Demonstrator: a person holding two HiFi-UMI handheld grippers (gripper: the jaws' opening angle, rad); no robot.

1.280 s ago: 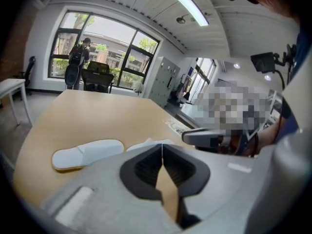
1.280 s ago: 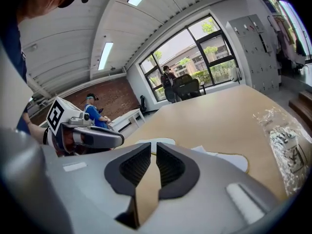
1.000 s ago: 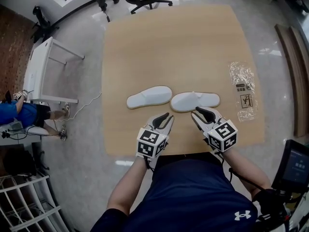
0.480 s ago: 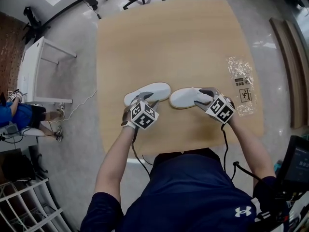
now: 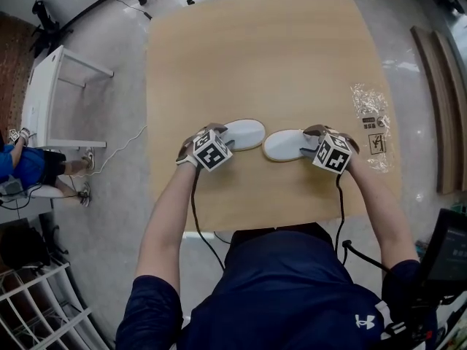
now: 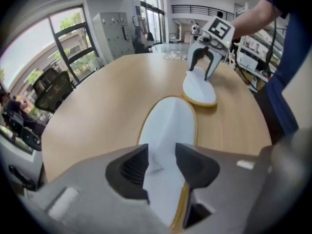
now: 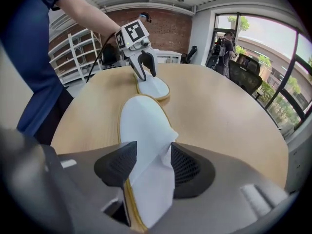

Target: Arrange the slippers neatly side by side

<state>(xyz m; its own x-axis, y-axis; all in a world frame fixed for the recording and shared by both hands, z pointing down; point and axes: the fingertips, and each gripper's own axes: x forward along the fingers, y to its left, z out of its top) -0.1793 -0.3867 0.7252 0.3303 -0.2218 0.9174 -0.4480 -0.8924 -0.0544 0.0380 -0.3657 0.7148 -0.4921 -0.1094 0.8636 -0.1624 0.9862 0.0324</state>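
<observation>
Left hand-held gripper [image 6: 162,167] straddles one slipper [image 6: 168,123], right hand-held gripper [image 7: 153,162] the other slipper [image 7: 144,121], both jaws opening.

**Three cameras, one tabletop**

The head view is looking steeply down on the table [image 5: 255,57] from 6 o'clock. The left gripper view is sitting low and close at 9 o'clock facing 3, the right gripper view opposite; all are sharing the left slipper [image 5: 245,133] and right slipper [image 5: 284,145]
</observation>
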